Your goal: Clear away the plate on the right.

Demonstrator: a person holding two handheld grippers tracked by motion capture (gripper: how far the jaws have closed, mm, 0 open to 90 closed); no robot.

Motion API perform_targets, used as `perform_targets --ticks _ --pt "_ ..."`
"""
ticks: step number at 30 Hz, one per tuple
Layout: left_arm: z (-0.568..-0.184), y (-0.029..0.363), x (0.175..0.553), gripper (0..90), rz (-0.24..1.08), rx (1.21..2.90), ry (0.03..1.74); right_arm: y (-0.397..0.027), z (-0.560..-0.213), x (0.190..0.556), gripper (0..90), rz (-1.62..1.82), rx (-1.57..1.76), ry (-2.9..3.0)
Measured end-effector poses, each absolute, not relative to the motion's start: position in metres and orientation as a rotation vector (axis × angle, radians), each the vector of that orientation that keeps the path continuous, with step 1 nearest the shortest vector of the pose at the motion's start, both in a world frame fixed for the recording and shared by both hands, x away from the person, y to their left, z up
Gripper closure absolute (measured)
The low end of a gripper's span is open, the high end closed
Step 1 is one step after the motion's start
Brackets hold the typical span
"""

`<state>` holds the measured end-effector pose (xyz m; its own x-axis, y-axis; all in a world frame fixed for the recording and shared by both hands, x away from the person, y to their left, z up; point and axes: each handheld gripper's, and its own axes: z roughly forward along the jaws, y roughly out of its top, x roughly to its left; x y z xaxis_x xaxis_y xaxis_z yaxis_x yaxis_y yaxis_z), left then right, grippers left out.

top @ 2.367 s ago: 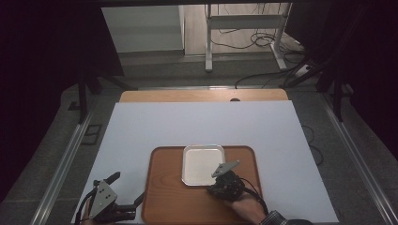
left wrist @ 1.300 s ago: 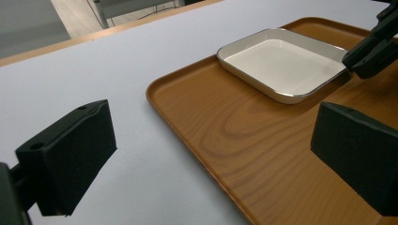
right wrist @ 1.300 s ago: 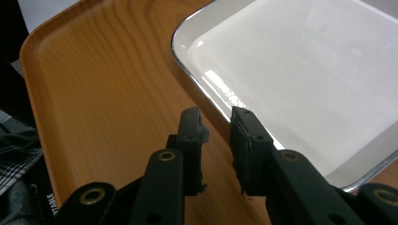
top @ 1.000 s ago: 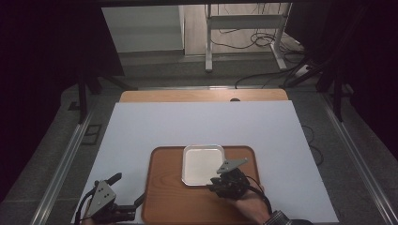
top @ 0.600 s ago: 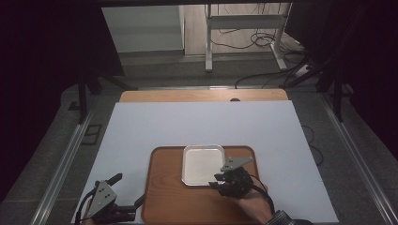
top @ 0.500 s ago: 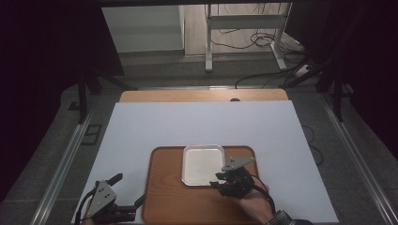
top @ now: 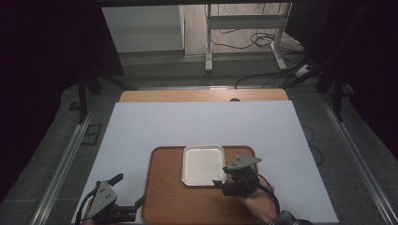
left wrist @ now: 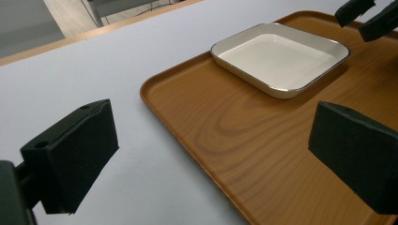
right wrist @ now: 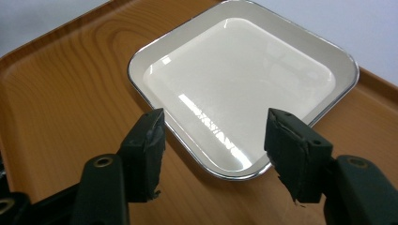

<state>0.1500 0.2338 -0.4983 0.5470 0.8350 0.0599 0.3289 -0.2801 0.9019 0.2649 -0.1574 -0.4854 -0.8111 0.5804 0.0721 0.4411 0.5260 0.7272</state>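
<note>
A square white dish with a thin metallic rim lies empty on a wooden tray, in the tray's far half, toward its right side. The right gripper hovers at the dish's near right corner with its jaws spread moderately wide, holding nothing; in the right gripper view the dish sits just past the two black pads, its near rim lying between them, and whether either pad touches the rim cannot be told. A hand grips it from the bottom edge.

The left gripper rests low at the tray's near left corner, jaws wide apart and empty. Its own view looks across the tray to the dish, with one pad over the white surface and the other over the wood.

The tray sits near the front edge of a desk covered in white, with a wooden strip showing along its far side. Beyond, the room is dark, with a grey floor, cables and metal stand legs.
</note>
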Motion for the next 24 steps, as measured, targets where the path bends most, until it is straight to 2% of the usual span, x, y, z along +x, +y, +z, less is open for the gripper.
perform_targets --ticks 10,24 --pt "-0.498 0.233 0.15 1.5 0.692 1.858 0.947 -0.163 -0.483 0.267 28.1 1.167 0.873 2.548" --pt "-0.498 0.233 0.149 1.4 0.681 1.851 0.941 -0.172 -0.48 0.27 10.0 1.229 0.86 2.495"
